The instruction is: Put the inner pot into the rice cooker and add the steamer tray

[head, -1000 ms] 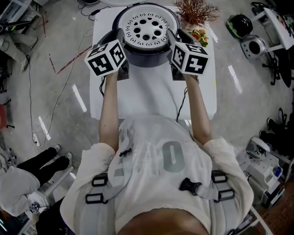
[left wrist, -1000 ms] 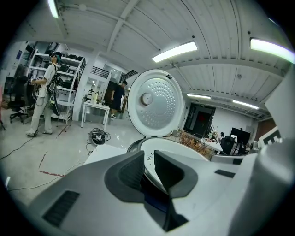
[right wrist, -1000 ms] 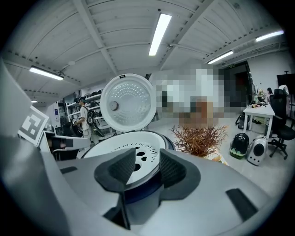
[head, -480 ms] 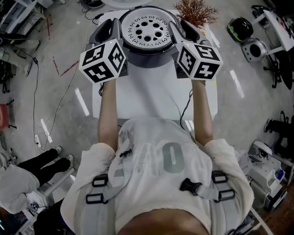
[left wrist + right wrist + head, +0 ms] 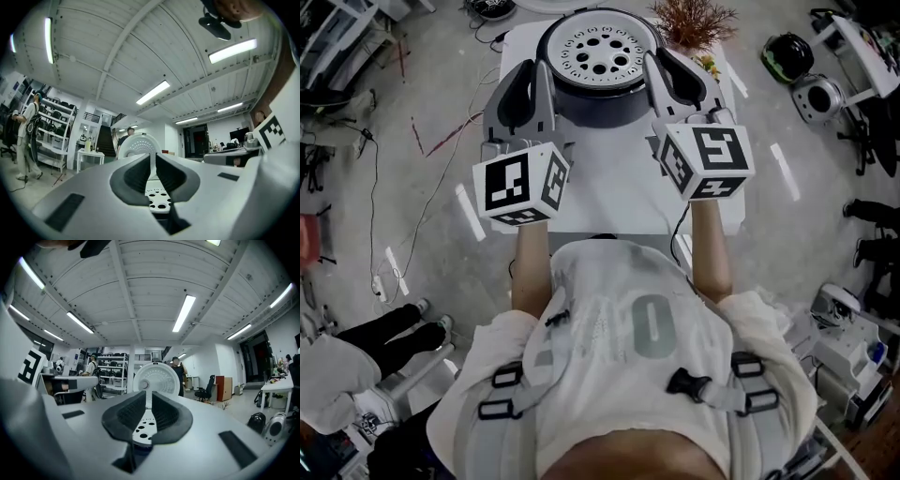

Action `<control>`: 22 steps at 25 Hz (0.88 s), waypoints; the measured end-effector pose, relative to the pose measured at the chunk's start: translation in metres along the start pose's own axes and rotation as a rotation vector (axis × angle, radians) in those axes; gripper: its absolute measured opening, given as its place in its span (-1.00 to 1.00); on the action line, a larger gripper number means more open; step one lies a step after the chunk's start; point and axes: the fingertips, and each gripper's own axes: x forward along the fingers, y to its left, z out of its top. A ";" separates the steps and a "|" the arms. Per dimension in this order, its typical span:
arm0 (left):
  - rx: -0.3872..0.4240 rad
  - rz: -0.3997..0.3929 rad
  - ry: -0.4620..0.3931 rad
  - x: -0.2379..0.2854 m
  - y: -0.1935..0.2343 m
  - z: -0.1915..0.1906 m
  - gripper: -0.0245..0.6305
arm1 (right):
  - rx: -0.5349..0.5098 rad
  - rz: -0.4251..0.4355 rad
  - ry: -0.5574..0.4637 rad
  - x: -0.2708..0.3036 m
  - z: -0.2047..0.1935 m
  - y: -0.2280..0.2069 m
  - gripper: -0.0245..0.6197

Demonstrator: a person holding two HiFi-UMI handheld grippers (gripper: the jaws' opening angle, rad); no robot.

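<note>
Since the white worktop (image 5: pixel 609 187) is the biggest thing here, I'll start there. The rice cooker (image 5: pixel 592 92) sits at its far end with its lid (image 5: pixel 152 377) standing open, and the holey steamer tray (image 5: pixel 598 49) is sitting in its mouth. Both tools point at the cooker from either side of its front. The left tool (image 5: pixel 151 159) is pressed together on nothing. The right tool (image 5: pixel 147 399) has just been closing, pads nearly touching, nothing between them.
</note>
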 end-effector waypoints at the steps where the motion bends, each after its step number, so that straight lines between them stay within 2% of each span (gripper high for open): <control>1: 0.017 0.002 -0.005 -0.007 -0.003 0.000 -0.78 | 0.000 0.001 -0.003 -0.006 -0.001 0.003 -0.83; 3: 0.044 0.016 -0.011 -0.021 -0.008 -0.002 -0.82 | 0.000 -0.007 -0.014 -0.017 -0.003 0.008 -0.90; 9: 0.114 0.049 -0.030 -0.055 -0.018 -0.012 -0.86 | -0.013 -0.070 -0.043 -0.050 -0.015 0.015 -0.90; 18: 0.143 0.024 0.025 -0.075 -0.029 -0.040 -0.86 | -0.004 -0.108 0.092 -0.095 -0.073 0.014 -0.90; 22: 0.142 0.002 0.030 -0.074 -0.033 -0.042 -0.86 | 0.014 -0.120 0.113 -0.102 -0.083 0.014 -0.90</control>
